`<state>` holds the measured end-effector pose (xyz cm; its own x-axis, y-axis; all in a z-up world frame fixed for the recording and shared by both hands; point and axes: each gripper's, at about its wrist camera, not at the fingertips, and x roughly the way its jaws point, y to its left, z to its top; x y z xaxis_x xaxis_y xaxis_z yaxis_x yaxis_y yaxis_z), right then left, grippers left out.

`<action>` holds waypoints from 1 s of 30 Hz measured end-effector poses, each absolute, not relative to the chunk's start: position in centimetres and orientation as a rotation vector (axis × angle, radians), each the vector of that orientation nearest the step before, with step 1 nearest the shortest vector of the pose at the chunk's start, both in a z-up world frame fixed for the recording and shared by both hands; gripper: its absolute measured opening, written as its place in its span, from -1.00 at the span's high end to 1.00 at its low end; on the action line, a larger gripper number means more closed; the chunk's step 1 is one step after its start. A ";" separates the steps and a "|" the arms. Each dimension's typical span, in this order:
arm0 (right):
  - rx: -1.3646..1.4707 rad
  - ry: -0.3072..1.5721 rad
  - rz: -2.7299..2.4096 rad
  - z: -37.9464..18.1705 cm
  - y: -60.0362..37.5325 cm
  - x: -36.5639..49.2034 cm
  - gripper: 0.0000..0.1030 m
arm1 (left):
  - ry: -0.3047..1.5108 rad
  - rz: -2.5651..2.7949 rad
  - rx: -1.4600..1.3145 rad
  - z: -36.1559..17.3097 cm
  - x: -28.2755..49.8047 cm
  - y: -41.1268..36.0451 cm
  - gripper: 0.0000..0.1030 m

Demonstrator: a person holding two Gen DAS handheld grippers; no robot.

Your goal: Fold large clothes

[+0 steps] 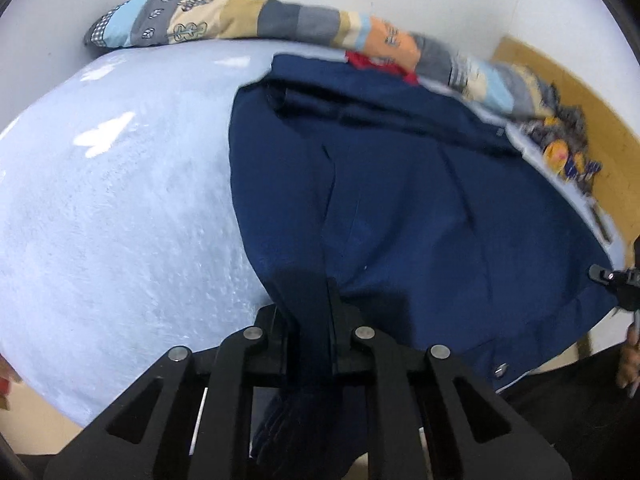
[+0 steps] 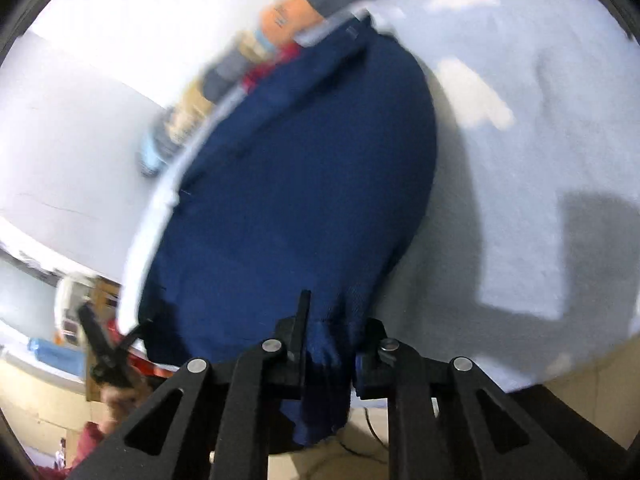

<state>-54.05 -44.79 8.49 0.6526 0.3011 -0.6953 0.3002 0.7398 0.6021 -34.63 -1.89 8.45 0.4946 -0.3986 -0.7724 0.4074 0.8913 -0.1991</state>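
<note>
A large navy blue garment (image 1: 400, 184) lies spread on a pale blue bed sheet (image 1: 120, 200). My left gripper (image 1: 310, 292) is shut on the garment's near edge, with cloth bunched between its fingers. In the right wrist view the same navy garment (image 2: 296, 184) stretches away from me, and my right gripper (image 2: 332, 328) is shut on its near edge, a fold of cloth hanging down between the fingers. The right gripper also shows at the far right of the left wrist view (image 1: 612, 280). The left gripper shows at the lower left of the right wrist view (image 2: 104, 348).
A patchwork quilt (image 1: 280, 20) lies rolled along the wall behind the garment. A red cloth (image 1: 372, 62) peeks out under it. A dark patterned item (image 1: 568, 140) sits at the bed's right edge by a wooden board (image 1: 580, 92). White wall (image 2: 100, 100) borders the bed.
</note>
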 end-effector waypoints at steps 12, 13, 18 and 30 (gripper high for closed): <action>0.938 0.644 0.188 13.4 -47.2 -53.8 0.69 | 0.869 -0.527 -0.175 13.9 -32.1 0.1 0.79; 0.933 0.626 0.198 14.3 -47.3 -53.4 0.69 | 0.856 -0.530 -0.196 14.7 -31.5 0.3 0.79; 0.902 0.544 0.233 19.5 -48.3 -51.3 0.69 | 0.795 -0.512 -0.256 19.3 -26.9 0.0 0.79; 0.935 0.462 0.160 25.2 -56.5 -33.2 0.69 | 0.908 -0.415 -0.272 22.3 -5.9 -8.6 0.79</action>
